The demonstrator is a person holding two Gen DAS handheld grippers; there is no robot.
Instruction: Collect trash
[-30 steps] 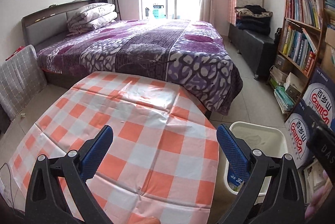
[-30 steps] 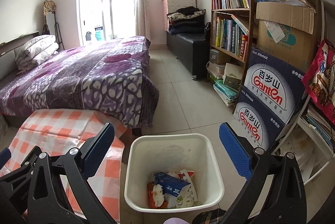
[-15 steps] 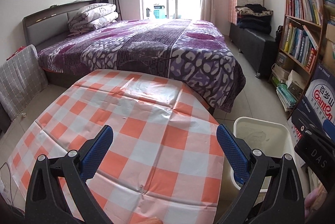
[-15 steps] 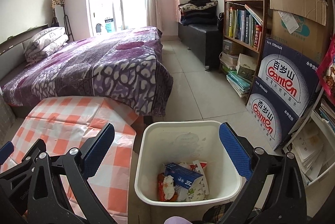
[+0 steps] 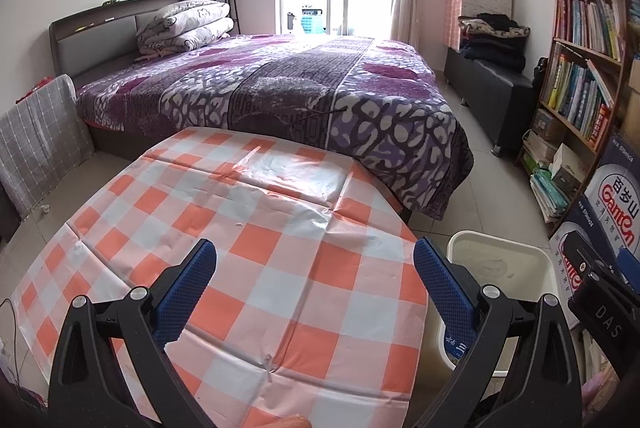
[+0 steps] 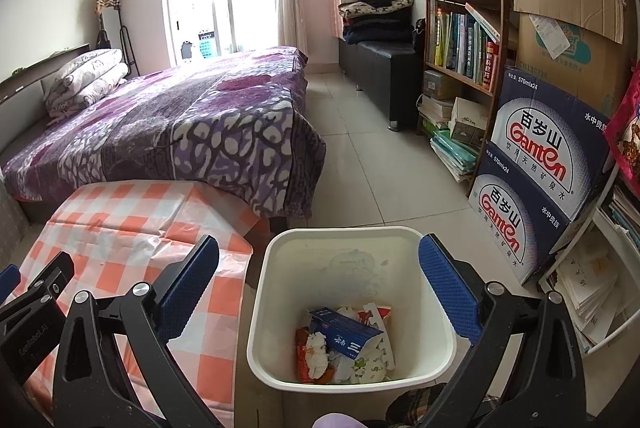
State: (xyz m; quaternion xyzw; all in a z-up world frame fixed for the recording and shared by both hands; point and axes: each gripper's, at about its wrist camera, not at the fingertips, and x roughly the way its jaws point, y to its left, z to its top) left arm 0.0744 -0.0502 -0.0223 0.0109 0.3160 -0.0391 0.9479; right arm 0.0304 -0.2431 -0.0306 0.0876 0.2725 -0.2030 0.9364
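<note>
— Behind everything stood the bed [image 5: 280, 88] with its purple patterned blanket, and at its foot was the table [image 5: 240, 260], covered with an orange and white checked cloth. What did you see on the right side?

— On the right was the bookshelf [image 6: 464, 28], full of books, and below it two blue boxes [image 6: 536, 184] of water were stacked one on the other. The white bin [image 6: 348, 308] stood on the floor just beside the table, between the table and the boxes.

— And where was the trash?

— The trash [image 6: 344, 348] was lying at the bottom of the bin: a blue carton [image 6: 346, 336] on top, and under it some crumpled wrappers, white, red and green. I could not tell each piece apart.

— How were the grippers?

— The left gripper [image 5: 316, 288] was above the checked cloth, its blue fingers [image 5: 186, 292] wide apart, with nothing between them. The right gripper [image 6: 320, 288] was above the bin, and its fingers [image 6: 448, 288] were also wide apart and held nothing. From the right wrist view, a part of the left gripper showed at the lower left edge.
</note>
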